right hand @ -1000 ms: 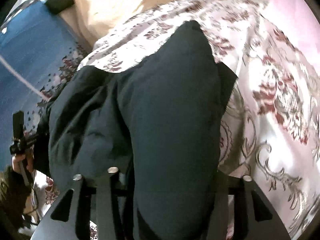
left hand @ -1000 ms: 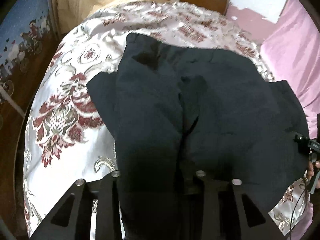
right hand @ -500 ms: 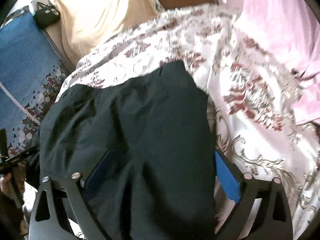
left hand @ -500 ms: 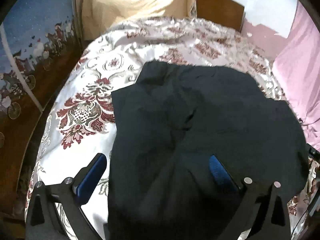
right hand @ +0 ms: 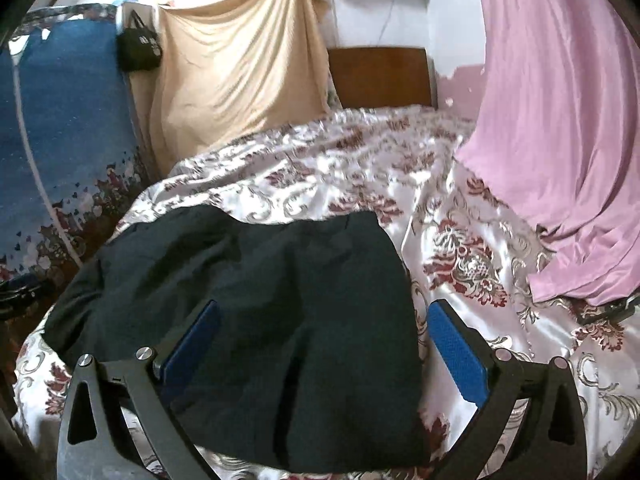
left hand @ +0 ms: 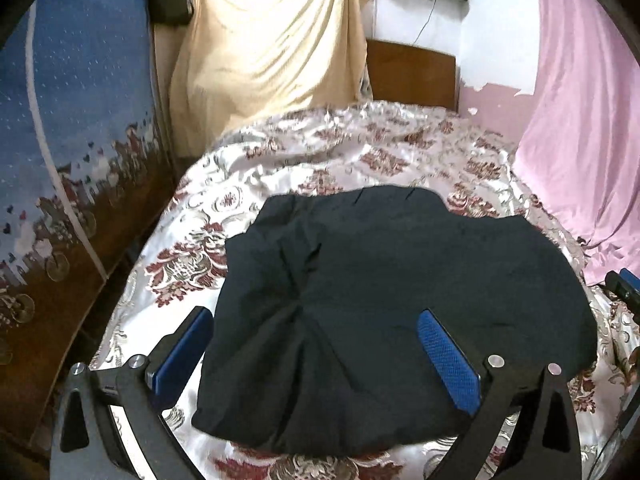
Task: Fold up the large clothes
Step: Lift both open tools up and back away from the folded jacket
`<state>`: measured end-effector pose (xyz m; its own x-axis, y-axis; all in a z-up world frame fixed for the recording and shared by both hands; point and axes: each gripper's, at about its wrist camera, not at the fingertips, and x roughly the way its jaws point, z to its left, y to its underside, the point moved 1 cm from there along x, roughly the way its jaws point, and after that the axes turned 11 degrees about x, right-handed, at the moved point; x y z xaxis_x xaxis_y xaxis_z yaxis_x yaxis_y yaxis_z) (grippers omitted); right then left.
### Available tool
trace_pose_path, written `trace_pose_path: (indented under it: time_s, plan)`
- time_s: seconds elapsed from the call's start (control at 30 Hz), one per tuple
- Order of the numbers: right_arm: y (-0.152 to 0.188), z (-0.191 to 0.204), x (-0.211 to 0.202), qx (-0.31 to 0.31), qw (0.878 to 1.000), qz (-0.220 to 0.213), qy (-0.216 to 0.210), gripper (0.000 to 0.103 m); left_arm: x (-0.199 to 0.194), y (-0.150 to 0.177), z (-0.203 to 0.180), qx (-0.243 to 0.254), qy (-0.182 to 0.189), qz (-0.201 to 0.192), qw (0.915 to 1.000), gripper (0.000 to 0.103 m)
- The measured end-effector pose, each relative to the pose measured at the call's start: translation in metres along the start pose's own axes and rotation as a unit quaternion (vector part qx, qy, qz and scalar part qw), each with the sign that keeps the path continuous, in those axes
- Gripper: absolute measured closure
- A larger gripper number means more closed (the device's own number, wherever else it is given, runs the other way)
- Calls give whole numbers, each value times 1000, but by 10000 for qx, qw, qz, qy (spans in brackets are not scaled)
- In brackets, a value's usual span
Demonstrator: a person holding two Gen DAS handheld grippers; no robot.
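We held the left gripper point(left hand: 316, 344) and right gripper point(right hand: 324, 332) wide apart above the folded dark garment point(left hand: 400, 300), gripping nothing, on the floral bedspread point(left hand: 320, 160).

My grippers' pads point(left hand: 450, 362) are blue; the garment point(left hand: 400, 300) is black, on the bed's point(left hand: 320, 168) white-and-maroon damask cover.

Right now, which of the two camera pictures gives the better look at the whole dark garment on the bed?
The left wrist view: the dark garment shows nearly its whole outline against the patterned bedspread. In the right wrist view, the garment runs under the gripper frame, so its near edge is partly hidden.
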<state>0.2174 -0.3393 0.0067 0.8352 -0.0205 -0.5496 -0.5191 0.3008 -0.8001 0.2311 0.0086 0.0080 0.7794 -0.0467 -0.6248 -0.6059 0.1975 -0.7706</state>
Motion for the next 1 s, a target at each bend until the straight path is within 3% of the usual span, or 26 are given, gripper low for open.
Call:
trace_pose_path:
  time_s: [0.33, 1.0]
  plan:
    - [16, 23, -65, -89, 9979, -608, -183, 1, -60, 12, -13, -119, -77, -578, 9982, 0]
    - [53, 61, -156, -200, 9911, -1245, -434, 1, -143, 48, -36, 84, -425, -1340, 9900, 0]
